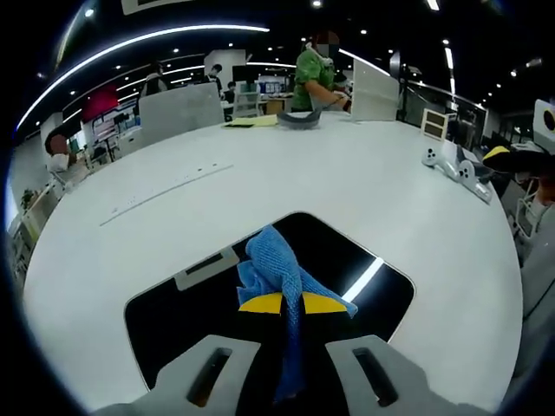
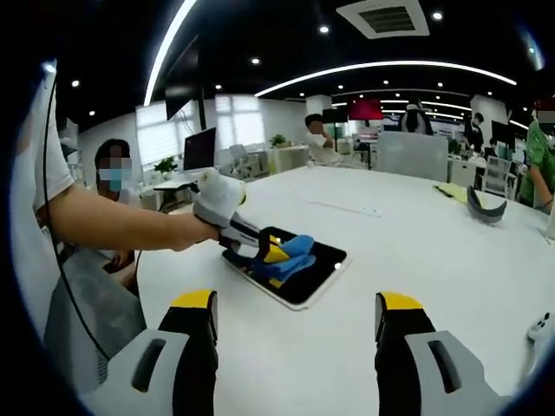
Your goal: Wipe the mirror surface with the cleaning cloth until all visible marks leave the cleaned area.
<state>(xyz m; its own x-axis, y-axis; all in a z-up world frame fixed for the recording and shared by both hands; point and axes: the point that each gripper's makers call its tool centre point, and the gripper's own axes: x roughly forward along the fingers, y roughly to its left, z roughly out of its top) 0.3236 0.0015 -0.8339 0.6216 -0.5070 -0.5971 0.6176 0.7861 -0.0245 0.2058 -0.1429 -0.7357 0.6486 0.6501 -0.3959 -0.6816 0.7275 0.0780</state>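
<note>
Left gripper view: the left gripper point(image 1: 291, 305) pinches a blue cleaning cloth point(image 1: 282, 276) on the dark mirror point(image 1: 173, 308), which lies flat on the white table point(image 1: 347, 182). The right gripper point(image 2: 295, 314) hovers, jaws wide.

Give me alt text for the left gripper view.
The left hand-held gripper pinches a blue microfibre cleaning cloth against a dark rectangular mirror lying flat on a round white table. People stand and sit at desks in the office behind.
</note>
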